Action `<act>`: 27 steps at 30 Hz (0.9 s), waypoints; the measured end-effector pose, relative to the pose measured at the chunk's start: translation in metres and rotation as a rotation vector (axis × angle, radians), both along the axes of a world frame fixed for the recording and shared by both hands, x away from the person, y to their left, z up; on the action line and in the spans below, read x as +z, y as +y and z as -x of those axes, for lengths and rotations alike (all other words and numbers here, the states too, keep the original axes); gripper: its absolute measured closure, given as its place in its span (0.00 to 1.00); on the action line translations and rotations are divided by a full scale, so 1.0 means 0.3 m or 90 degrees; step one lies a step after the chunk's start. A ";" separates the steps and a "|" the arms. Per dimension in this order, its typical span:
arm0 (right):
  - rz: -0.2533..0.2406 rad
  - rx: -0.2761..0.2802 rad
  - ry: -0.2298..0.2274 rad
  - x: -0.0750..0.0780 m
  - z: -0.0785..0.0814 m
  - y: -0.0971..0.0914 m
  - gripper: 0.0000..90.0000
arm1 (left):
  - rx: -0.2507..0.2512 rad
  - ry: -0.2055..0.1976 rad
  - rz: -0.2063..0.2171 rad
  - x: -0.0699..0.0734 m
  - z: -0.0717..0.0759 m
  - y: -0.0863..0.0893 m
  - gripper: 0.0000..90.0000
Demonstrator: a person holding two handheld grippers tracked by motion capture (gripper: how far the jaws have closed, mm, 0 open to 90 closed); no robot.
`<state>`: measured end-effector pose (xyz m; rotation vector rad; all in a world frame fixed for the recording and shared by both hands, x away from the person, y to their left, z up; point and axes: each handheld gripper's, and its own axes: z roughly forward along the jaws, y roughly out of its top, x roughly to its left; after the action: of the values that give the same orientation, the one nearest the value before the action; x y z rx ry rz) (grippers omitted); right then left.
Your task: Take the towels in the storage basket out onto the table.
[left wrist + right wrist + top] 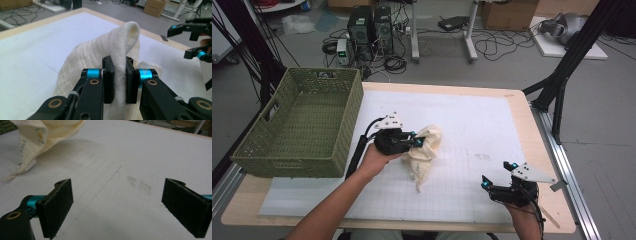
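The high view looks forward and down from above the person's side of the desk (472, 95), far enough off to take in the whole white mat (472, 130), the green basket (302, 125) at the left and the floor beyond. The left gripper view rides on the left hand-held gripper (120, 82) and looks level along its jaws, very near the cream cloth (100, 52), toward the right hand-held gripper (192, 40) farther off. The right gripper view looks down along its own jaws, close above the mat (140, 157); all three views share the cloth (47, 132) and the mat
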<state>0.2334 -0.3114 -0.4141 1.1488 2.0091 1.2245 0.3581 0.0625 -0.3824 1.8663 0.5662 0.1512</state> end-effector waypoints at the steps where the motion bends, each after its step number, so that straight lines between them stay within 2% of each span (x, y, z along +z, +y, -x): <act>1: 0.001 0.000 0.003 0.000 -0.001 0.001 0.11 | 0.003 0.005 -0.005 -0.013 -0.005 -0.012 0.89; 5: 0.005 0.003 0.003 -0.004 -0.004 0.003 0.11 | 0.005 0.021 -0.026 -0.067 -0.029 -0.054 0.87; 8: 0.006 0.002 0.007 -0.006 -0.006 0.004 0.11 | 0.015 0.033 -0.038 -0.104 -0.046 -0.086 0.82; 10: 0.007 0.004 0.006 -0.006 -0.009 0.006 0.11 | 0.040 0.044 -0.042 -0.121 -0.055 -0.099 0.68; 12: 0.008 0.006 0.007 -0.007 -0.011 0.007 0.11 | 0.081 0.039 -0.038 -0.122 -0.052 -0.099 0.45; 13: 0.008 0.006 0.010 -0.008 -0.012 0.008 0.11 | 0.090 0.031 -0.038 -0.115 -0.048 -0.090 0.36; 15: 0.010 0.009 0.010 -0.010 -0.014 0.009 0.11 | 0.096 0.013 -0.040 -0.090 -0.039 -0.062 0.27; 16: 0.010 0.008 0.012 -0.011 -0.013 0.010 0.11 | 0.102 -0.006 -0.045 -0.074 -0.031 -0.044 0.25; 19: 0.008 0.009 0.013 -0.012 -0.017 0.010 0.11 | 0.117 -0.036 -0.016 -0.032 -0.006 0.028 0.23; 22: 0.006 0.011 0.016 -0.012 -0.020 0.016 0.11 | 0.127 -0.058 0.011 -0.012 0.025 0.099 0.19; 24: 0.007 0.013 0.016 -0.012 -0.020 0.021 0.11 | 0.136 -0.066 0.016 -0.015 0.052 0.143 0.19; 27: 0.007 0.016 0.020 -0.014 -0.026 0.026 0.11 | 0.142 -0.065 0.024 -0.041 0.095 0.193 0.19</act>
<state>0.2410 -0.3036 -0.4183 1.1468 2.0562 1.2128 0.3297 0.1204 -0.3947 1.7455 0.7011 0.3781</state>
